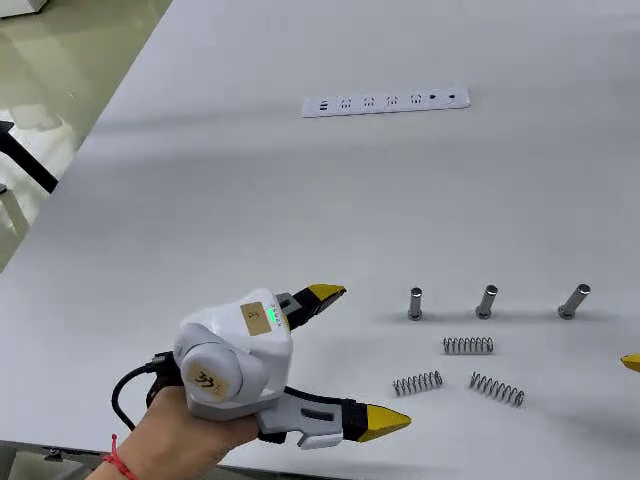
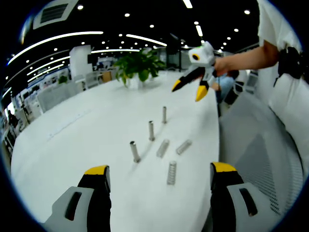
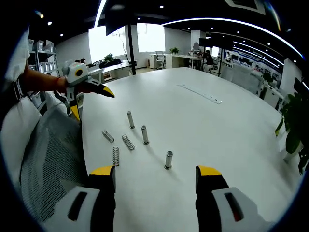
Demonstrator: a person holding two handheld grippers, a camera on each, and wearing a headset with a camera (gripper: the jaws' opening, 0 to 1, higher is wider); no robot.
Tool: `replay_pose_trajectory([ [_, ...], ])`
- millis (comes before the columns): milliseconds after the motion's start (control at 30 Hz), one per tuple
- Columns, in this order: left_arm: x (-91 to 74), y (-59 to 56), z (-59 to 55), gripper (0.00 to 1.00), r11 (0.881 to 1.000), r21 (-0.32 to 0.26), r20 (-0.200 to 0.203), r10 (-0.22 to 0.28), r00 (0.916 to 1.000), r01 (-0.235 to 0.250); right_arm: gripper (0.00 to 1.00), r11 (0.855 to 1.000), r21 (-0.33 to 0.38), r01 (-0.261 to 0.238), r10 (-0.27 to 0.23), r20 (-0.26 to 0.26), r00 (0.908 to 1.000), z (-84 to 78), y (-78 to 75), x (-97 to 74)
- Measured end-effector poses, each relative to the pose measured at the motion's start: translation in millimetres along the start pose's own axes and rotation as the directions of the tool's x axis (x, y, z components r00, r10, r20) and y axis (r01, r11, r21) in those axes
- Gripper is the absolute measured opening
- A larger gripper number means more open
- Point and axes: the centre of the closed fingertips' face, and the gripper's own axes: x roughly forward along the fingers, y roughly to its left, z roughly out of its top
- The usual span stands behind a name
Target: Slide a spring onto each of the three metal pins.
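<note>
Left gripper [image 1: 355, 357]: held in a hand [image 1: 175, 435] at the near edge of the table, jaws spread wide with nothing between them, yellow tips pointing toward the springs.
Right gripper [image 3: 155, 170]: jaws spread wide and empty, held above the table to the right of the pins; one yellow tip shows at the right edge of the head view.
Metal pins: left pin [image 1: 415, 303], middle pin [image 1: 486, 301] and right pin [image 1: 574, 301] stand upright in a row, apart from each other, each bare.
Springs: all lie flat, just on the person's side of the pins. The upper spring [image 1: 468, 345] is near the middle pin, the near-left spring [image 1: 417, 383] is closest to the left gripper, and the near-right spring [image 1: 497, 389] lies beside it. None touches a pin.
Table [image 1: 250, 200]: white.
Power strip [image 1: 386, 102]: white, lying flat well beyond the pins.
</note>
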Motion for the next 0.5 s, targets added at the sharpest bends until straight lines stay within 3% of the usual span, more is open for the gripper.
replay_pose_trajectory([
  [267, 8.3, -6.9, -14.5, 0.7, 0.999, 0.046, -0.099, -0.013, 0.995, 0.018, 0.78, 0.999, -0.02, -0.041, 0.042, 0.036, 0.9985, -2.8, 12.1, -4.2],
  [500, 20.9, -11.5, -26.3, 0.52, 0.997, 0.071, -0.197, -0.027, 0.98, 0.042, 0.81, 0.998, -0.021, -0.055, 0.056, 0.054, 0.9969, -6.8, 16.6, -6.5],
])
